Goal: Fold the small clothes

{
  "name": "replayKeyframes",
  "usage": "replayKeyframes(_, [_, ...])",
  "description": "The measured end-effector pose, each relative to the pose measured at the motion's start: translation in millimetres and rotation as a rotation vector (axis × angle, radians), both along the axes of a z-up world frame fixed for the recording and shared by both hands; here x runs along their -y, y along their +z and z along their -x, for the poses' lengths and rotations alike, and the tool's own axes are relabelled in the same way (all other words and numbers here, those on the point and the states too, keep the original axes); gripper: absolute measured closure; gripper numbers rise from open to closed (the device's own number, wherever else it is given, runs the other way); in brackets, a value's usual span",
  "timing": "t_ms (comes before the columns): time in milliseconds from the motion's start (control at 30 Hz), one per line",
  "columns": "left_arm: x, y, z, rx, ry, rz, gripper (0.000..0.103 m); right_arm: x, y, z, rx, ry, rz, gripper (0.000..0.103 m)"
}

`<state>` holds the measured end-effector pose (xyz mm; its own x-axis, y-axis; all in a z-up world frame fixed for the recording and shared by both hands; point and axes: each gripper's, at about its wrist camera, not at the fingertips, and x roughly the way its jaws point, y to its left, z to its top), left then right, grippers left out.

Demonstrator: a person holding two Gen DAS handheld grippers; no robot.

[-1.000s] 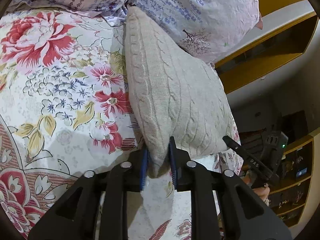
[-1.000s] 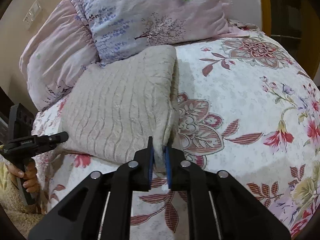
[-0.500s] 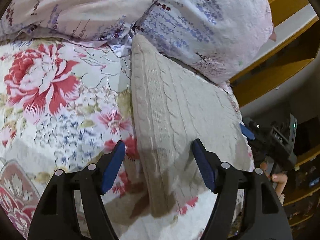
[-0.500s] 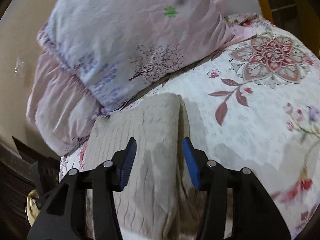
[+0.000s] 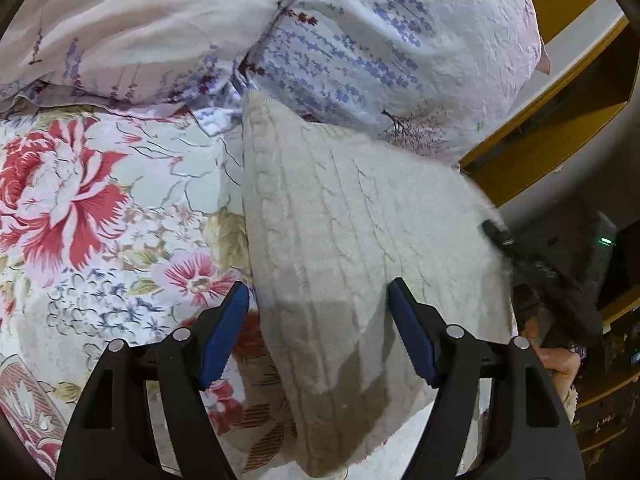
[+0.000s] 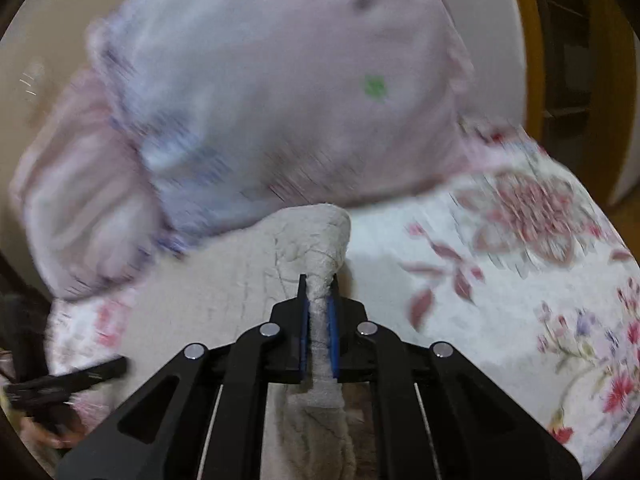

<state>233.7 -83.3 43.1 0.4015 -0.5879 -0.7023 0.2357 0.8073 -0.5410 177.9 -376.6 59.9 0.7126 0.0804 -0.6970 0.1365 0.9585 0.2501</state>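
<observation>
- Left tool [image 5: 318, 332] stands wide over the sweater [image 5: 352, 240], pads clear of it
- Right tool [image 6: 318, 320] pinches the sweater's edge, below the pillow [image 6: 280, 100]

Left gripper [image 5: 318, 330] released the sweater [image 5: 352, 248]; right gripper [image 6: 318, 320] reopened, then reclamped its edge.

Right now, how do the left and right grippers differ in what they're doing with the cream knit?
The left gripper is open, its blue pads apart and clear of the cream knit; the right gripper is shut on a bunched ridge of it. The knit lies flat under the left, but is pinched up between the right's pads. The right's jaws have just been closing on the knit. Both point down at the same garment on the floral bedspread.
</observation>
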Motion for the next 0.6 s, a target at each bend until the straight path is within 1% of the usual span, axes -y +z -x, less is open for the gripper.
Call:
replayKeyframes(67, [4,-1,1,0.007,-0.005,-0.011,0.03,6,-23,-8,-0.088,-0.031,-0.002,0.096])
replayKeyframes(100, [5,-1,2,0.012,-0.009,-0.018,0.03,7,-31,-10,-0.108,-0.039,-0.011,0.095])
replayKeyframes(167, [6,1,3,0.02,-0.01,-0.033,0.03,6,-35,-11,-0.111,-0.043,-0.003,0.094])
replayKeyframes(200, [7,2,2,0.025,-0.01,-0.04,0.03,5,-33,-12,-0.114,-0.039,0.011,0.091])
replayKeyframes(267, [9,4,3,0.041,-0.01,-0.065,0.03,3,-29,-11,-0.112,-0.04,0.027,0.082])
replayKeyframes(300, [10,5,3,0.046,-0.009,-0.072,0.03,2,-25,-8,-0.1,-0.043,0.031,0.074])
replayKeyframes(333, [10,5,4,0.051,-0.008,-0.081,0.03,3,-18,-1,-0.073,-0.05,0.031,0.071])
replayKeyframes(400, [10,5,4,0.057,-0.008,-0.093,0.03,0,-6,13,-0.021,-0.041,0.034,0.071])
replayKeyframes(500, [10,6,4,0.06,-0.01,-0.106,0.029,-10,8,32,0.043,0.024,0.033,0.067])
replayKeyframes(600, [11,6,4,0.062,-0.01,-0.114,0.028,-24,14,45,0.062,0.103,0.041,0.067])
